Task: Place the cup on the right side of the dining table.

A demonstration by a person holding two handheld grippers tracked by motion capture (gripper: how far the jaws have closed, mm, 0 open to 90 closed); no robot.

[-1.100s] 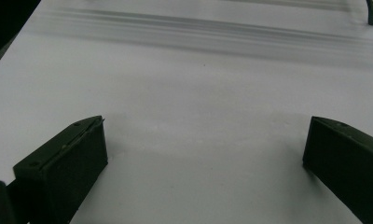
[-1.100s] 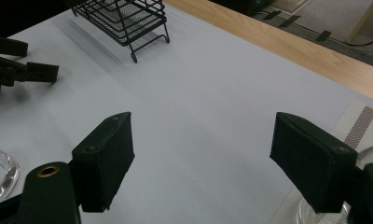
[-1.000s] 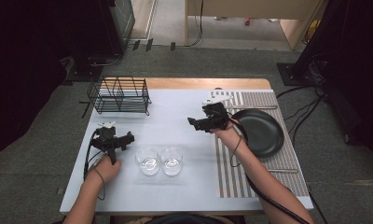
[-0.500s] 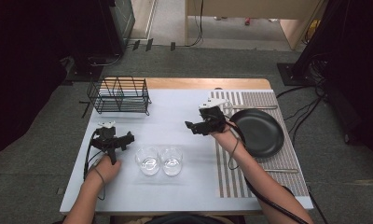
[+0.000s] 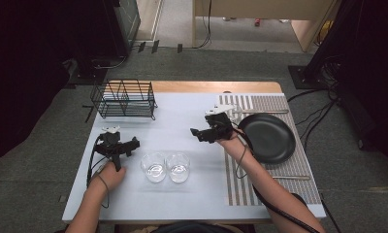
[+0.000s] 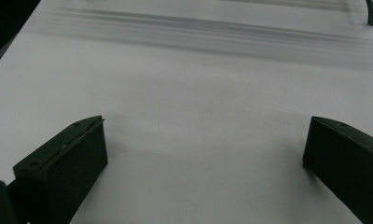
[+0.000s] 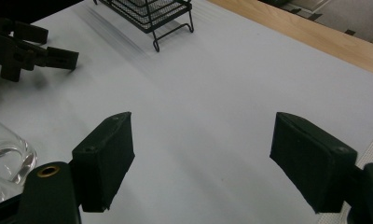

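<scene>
Two clear glasses (image 5: 154,166) (image 5: 178,166) stand side by side on the white table (image 5: 192,194), near its front. My left gripper (image 5: 133,142) rests just left of them, pointing right; its jaws stand wide apart over bare table in the left gripper view (image 6: 203,140). My right gripper (image 5: 195,132) hovers above the table's middle, right of and beyond the glasses, pointing left. In the right gripper view (image 7: 203,154) it is open and holds nothing, with one glass (image 7: 7,158) at the lower left edge and the left gripper (image 7: 58,57) farther off.
A black wire rack (image 5: 124,98) (image 7: 152,11) stands at the back left. A black plate (image 5: 266,137) lies on a striped placemat (image 5: 279,170) at the right, with cutlery (image 5: 260,111) beyond it and another piece (image 5: 289,177) in front.
My right gripper has drifted a little left and toward the glasses, still open. The left gripper and the glasses have stayed put.
</scene>
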